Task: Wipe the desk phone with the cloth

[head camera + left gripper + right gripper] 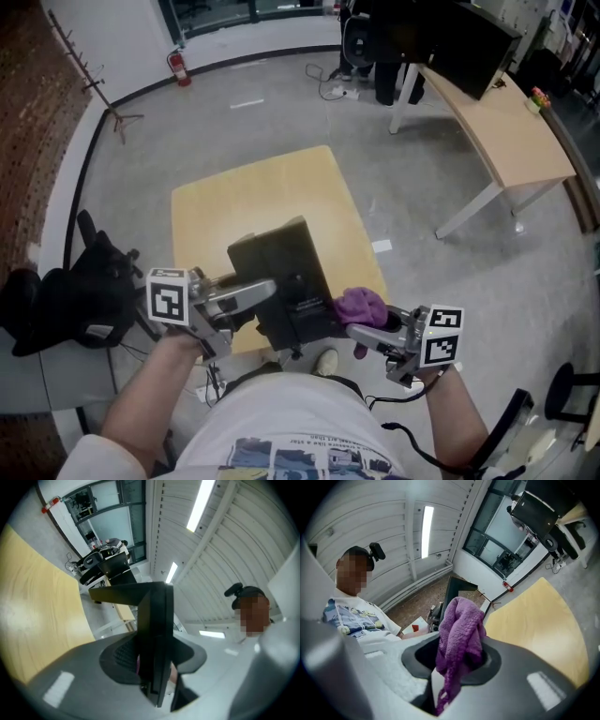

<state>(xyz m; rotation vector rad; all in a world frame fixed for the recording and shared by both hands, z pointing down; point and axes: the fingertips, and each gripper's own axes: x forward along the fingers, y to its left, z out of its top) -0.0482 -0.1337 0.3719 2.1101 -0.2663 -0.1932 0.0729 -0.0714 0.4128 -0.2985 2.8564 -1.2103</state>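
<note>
The black desk phone (pixel 286 277) is tilted up over the near edge of the light wooden table (pixel 253 197). My left gripper (pixel 267 292) is shut on the phone's left side. In the left gripper view the phone (pixel 157 630) stands edge-on between the jaws of the left gripper (pixel 154 667). My right gripper (pixel 364 330) is shut on a purple cloth (pixel 361 305), which sits right beside the phone's right edge. In the right gripper view the cloth (pixel 461 630) bunches up out of the right gripper (pixel 457 665) and a strand hangs down.
A long light desk (pixel 511 131) stands at the far right with a black monitor (pixel 441 37) on it. A black chair with dark items (pixel 80 300) is at my left. A coat stand (pixel 98 84) and a fire extinguisher (pixel 178 66) are by the far wall.
</note>
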